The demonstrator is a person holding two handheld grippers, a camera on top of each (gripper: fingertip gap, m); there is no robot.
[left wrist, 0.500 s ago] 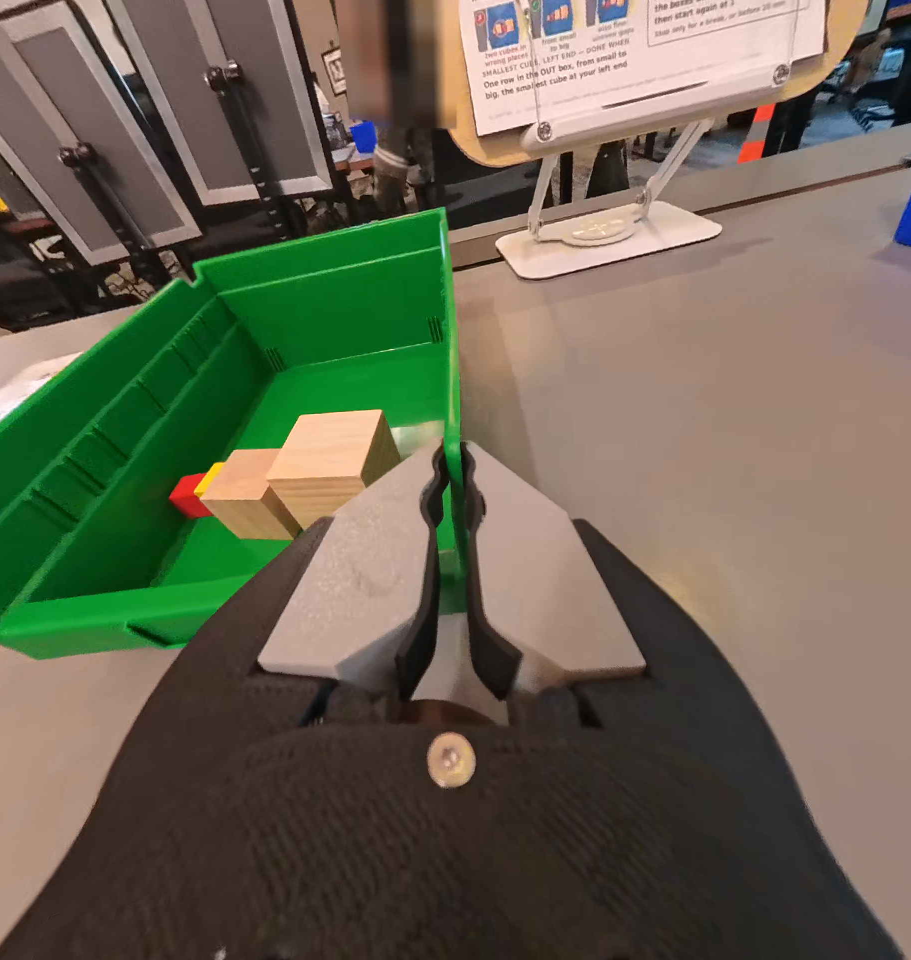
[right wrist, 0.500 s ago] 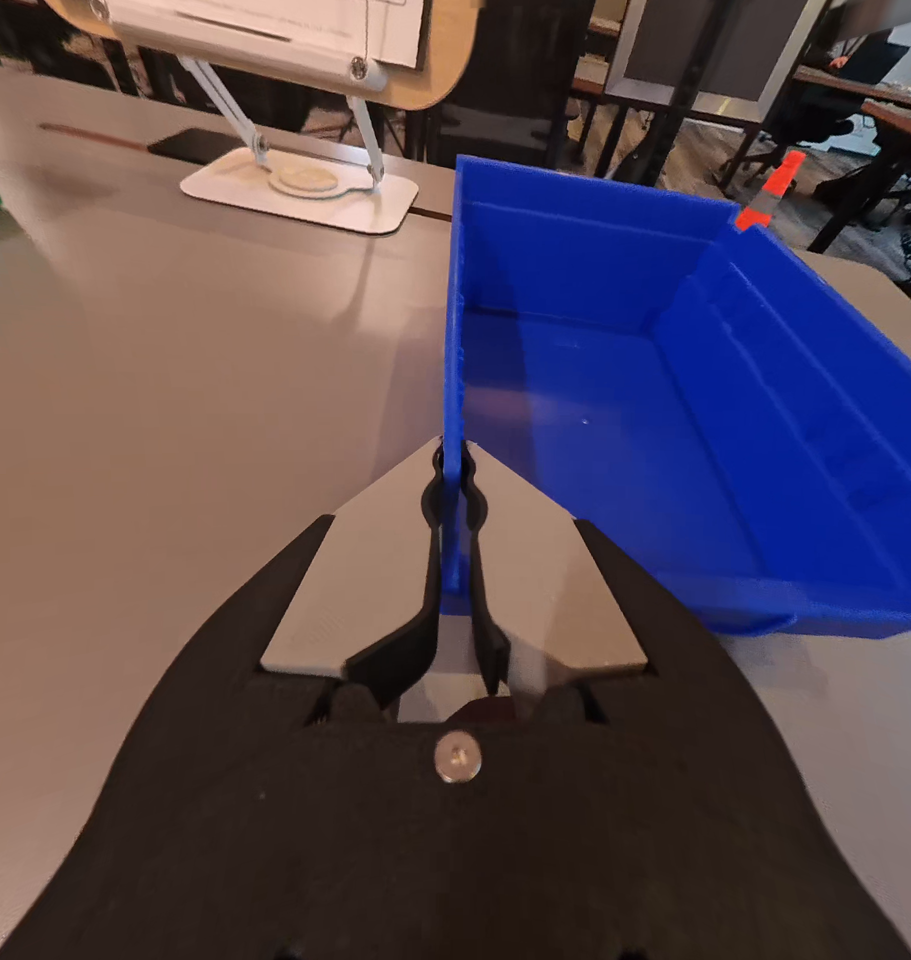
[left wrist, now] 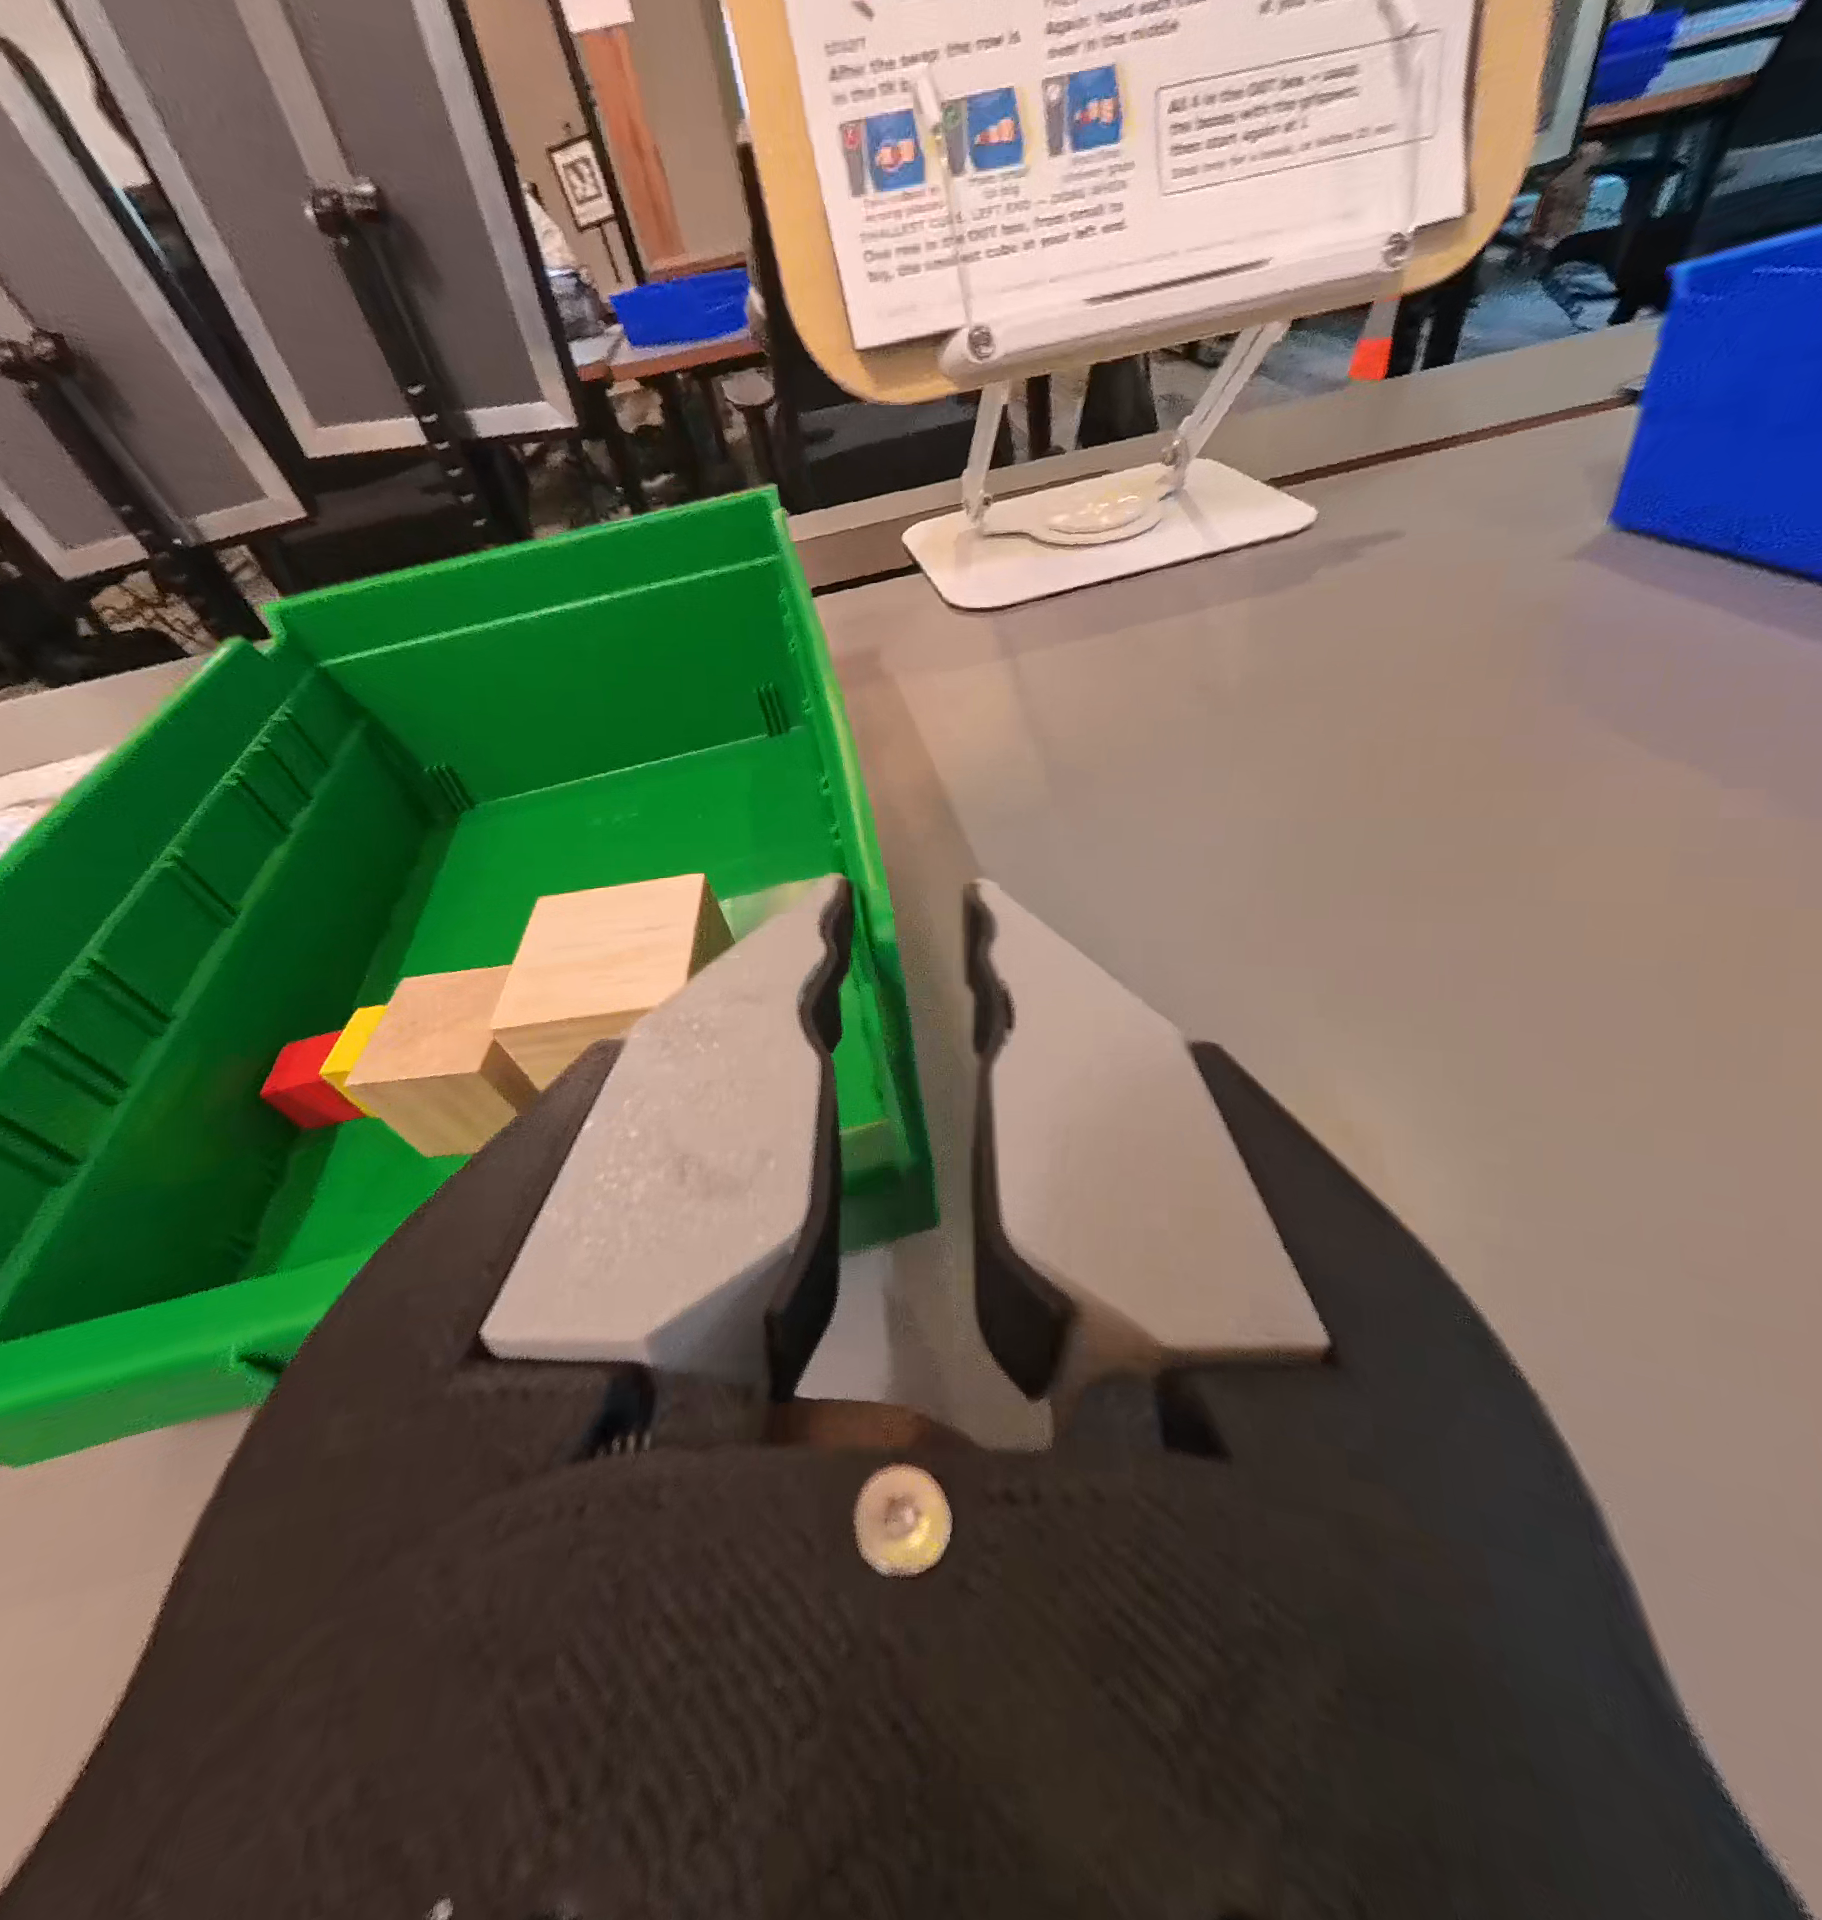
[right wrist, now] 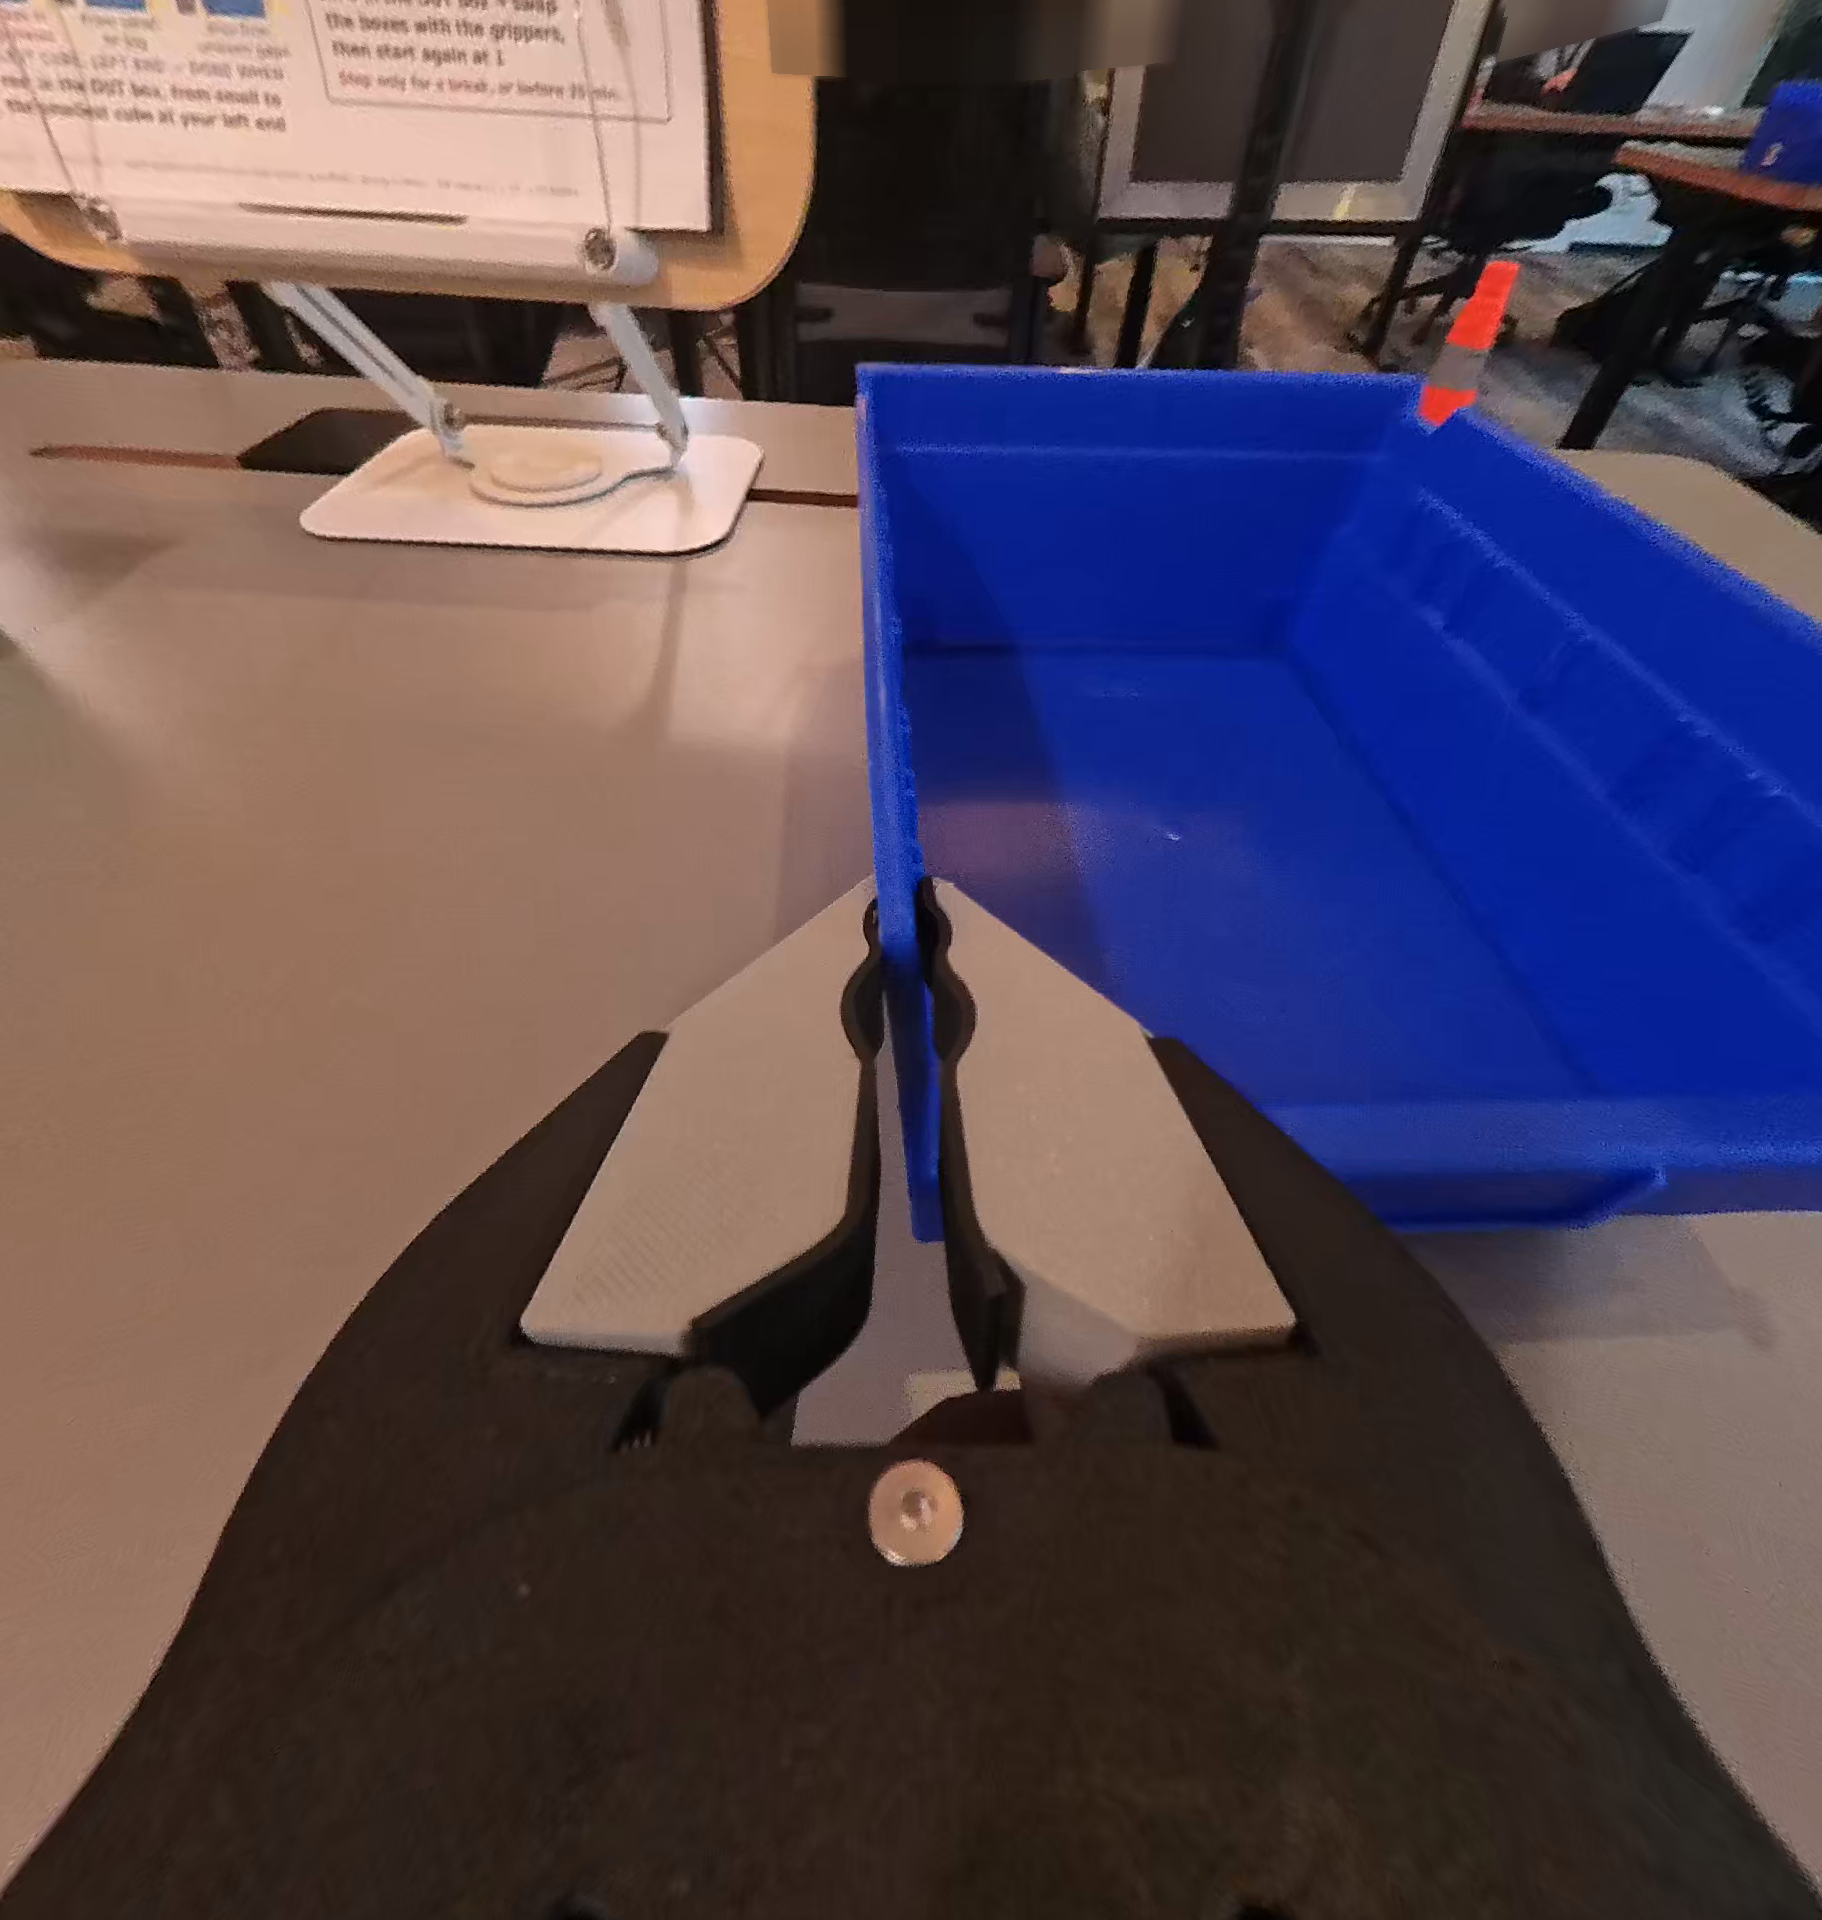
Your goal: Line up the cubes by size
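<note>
Left tongs point(left wrist: 902, 935) apart, straddling right wall of green plastic bin point(left wrist: 585, 665) without gripping. Right tongs point(right wrist: 899, 914) clamped on left wall of blue plastic bin point(right wrist: 1406, 623). In green bin on grey table point(left wrist: 1406, 831), touching row: red cube point(left wrist: 299, 1086), yellow cube point(left wrist: 351, 1044), medium wooden cube point(left wrist: 434, 1049), large wooden cube point(left wrist: 606, 961).

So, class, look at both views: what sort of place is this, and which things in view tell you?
Probably a workshop or lab set up for practice tasks. A grey worktable holds a green plastic bin, a blue plastic bin and a printed instruction sheet on a white stand; more tables and bins stand behind.
</note>
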